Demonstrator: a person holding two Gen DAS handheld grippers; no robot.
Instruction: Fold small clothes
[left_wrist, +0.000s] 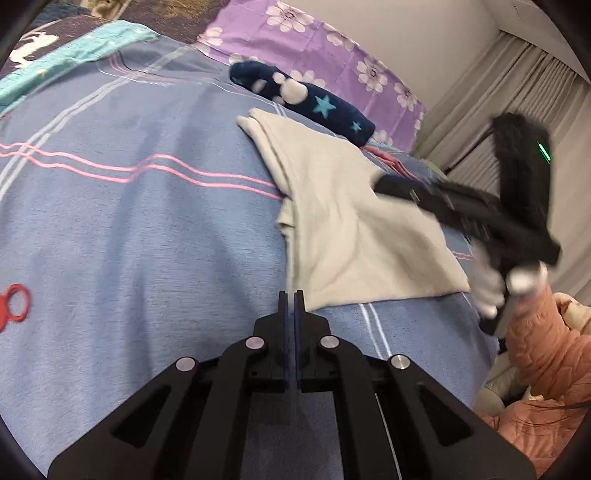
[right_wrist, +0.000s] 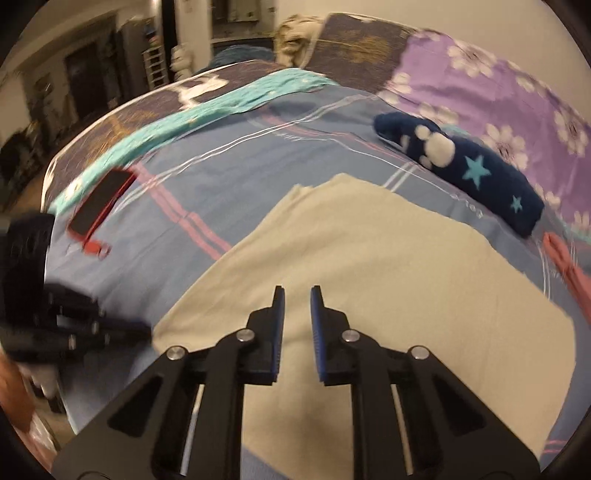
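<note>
A cream folded garment lies on the blue striped bedsheet; it also shows in the right wrist view. My left gripper is shut and empty, just off the garment's near left corner. My right gripper is open and hovers over the middle of the garment; from the left wrist view it shows blurred at the garment's right side. The left gripper shows blurred at the garment's left corner in the right wrist view.
A navy plush sock with stars lies beyond the garment, by a purple floral pillow. A red-cased phone lies on the sheet at the left. A teal cloth and a pink item lie nearby.
</note>
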